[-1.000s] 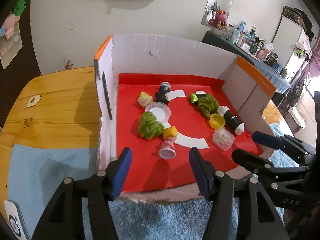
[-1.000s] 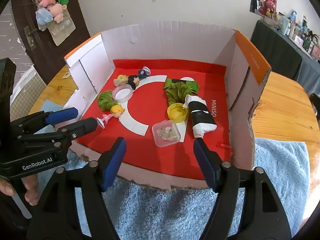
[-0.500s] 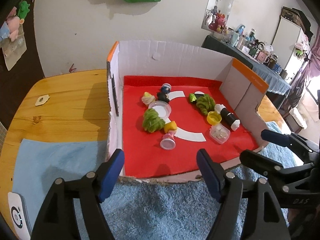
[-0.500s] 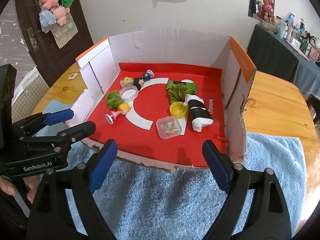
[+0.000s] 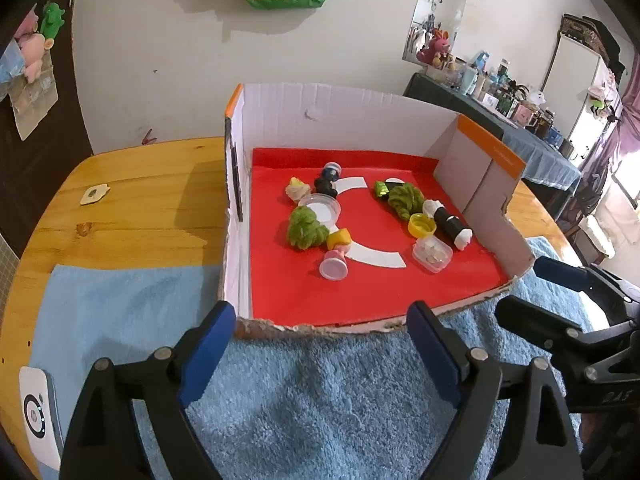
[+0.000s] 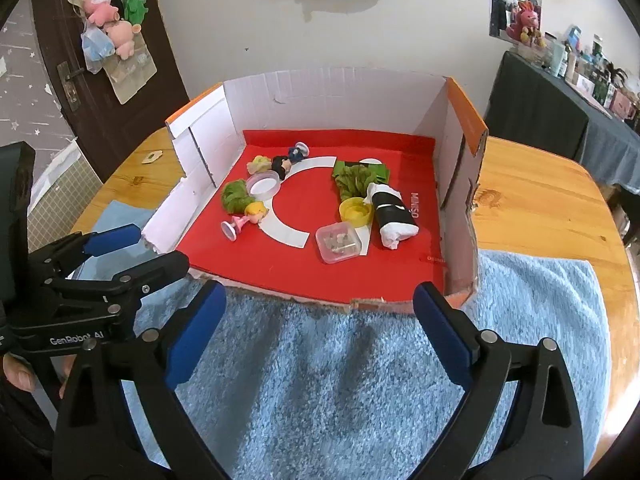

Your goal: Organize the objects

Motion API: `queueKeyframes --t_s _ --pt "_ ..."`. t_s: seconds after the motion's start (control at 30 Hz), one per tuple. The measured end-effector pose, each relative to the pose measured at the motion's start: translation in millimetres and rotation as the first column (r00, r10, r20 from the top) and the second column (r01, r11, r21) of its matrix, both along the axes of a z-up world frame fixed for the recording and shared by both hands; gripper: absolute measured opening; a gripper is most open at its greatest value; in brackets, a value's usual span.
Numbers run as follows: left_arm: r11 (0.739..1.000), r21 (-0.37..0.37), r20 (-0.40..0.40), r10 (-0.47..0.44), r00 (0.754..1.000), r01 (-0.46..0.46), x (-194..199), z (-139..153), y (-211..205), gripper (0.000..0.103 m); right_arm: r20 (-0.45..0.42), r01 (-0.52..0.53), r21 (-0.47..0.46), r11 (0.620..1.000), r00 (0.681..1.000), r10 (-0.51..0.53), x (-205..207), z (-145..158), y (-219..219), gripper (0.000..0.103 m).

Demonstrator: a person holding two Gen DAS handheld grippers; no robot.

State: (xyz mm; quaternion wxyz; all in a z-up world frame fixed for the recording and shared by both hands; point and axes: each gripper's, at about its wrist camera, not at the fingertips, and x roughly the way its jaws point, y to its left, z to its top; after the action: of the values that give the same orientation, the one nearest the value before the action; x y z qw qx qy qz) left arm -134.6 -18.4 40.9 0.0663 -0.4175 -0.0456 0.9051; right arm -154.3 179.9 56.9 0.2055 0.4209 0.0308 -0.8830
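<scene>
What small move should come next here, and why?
Probably bring the right gripper forward over the box edge toward the nearest item, the small clear container. Both grippers hang open and empty above the blue towel, their jaws having just been opening, and nothing is grasped yet.

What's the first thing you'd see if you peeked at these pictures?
Probably the bright red floor of the open cardboard box, scattered with little toys: a blonde doll lying at its left, a yellow cap and a black-and-white roll at its right. A fluffy blue towel spreads in front.
</scene>
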Motion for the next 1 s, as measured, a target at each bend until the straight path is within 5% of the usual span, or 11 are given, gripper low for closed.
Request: queueKeyframes --t_s 0.27,1.0 --pt "1.0 -0.021 -0.021 0.005 1.0 -0.006 14.0 1.2 2.7 0.103 -0.007 0.016 -0.011 1.0 1.0 -0.016 11.4 2.3 4.5 0.097" --pt "0.998 -0.053 0.01 0.026 1.0 -0.026 42.2 -18.6 7.8 0.103 -0.015 0.081 -0.031 0.996 0.997 -0.082 42.5 -10.0 20.3 0.103"
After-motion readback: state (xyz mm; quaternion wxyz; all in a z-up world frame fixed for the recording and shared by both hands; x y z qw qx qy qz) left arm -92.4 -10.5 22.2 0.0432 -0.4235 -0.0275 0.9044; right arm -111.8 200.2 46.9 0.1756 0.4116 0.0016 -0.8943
